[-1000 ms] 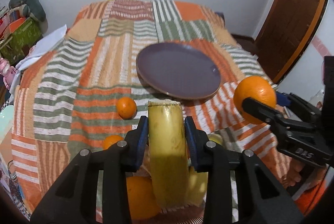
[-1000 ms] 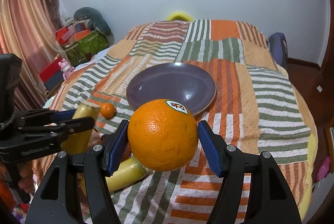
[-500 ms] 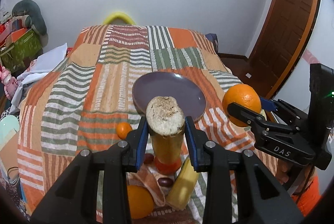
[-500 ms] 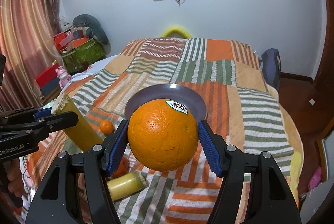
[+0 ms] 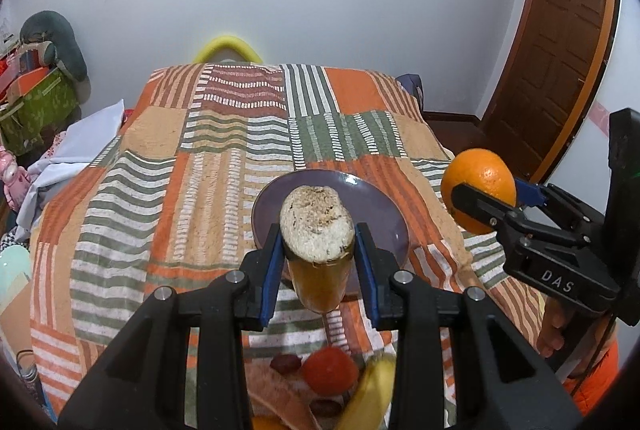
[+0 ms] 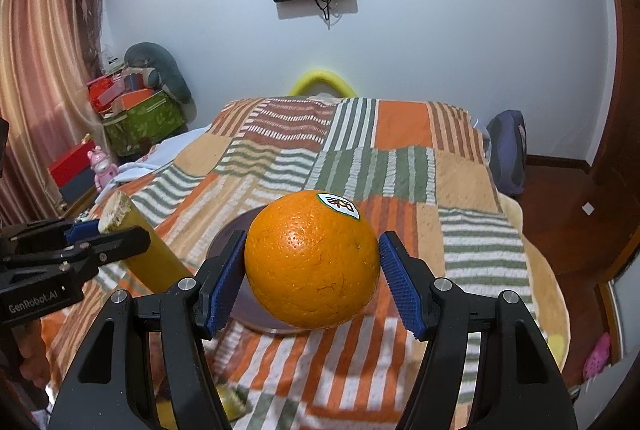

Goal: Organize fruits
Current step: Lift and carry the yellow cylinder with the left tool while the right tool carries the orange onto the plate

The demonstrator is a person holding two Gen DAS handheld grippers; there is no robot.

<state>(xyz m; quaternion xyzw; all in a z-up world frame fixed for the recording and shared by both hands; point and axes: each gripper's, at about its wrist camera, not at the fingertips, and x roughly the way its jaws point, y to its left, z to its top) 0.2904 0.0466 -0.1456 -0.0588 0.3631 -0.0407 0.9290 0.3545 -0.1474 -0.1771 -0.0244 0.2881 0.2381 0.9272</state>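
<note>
Both my hands have come up off the bed since a second ago, and the purple plate (image 5: 394, 226) now sits lower and smaller in both views. On the left, my left gripper (image 5: 318, 258) is clamped on a cut yellow fruit piece (image 5: 318, 230), its pale sawn end facing me, held in the air above the plate's near rim. Below it, by the near edge of the patchwork bedspread (image 5: 168, 189), lie a red fruit (image 5: 330, 370) and a banana (image 5: 370, 394). On the right, my right gripper (image 6: 312, 270) squeezes a big stickered orange (image 6: 312, 260), pads pressed on both sides, hovering over the plate.
</note>
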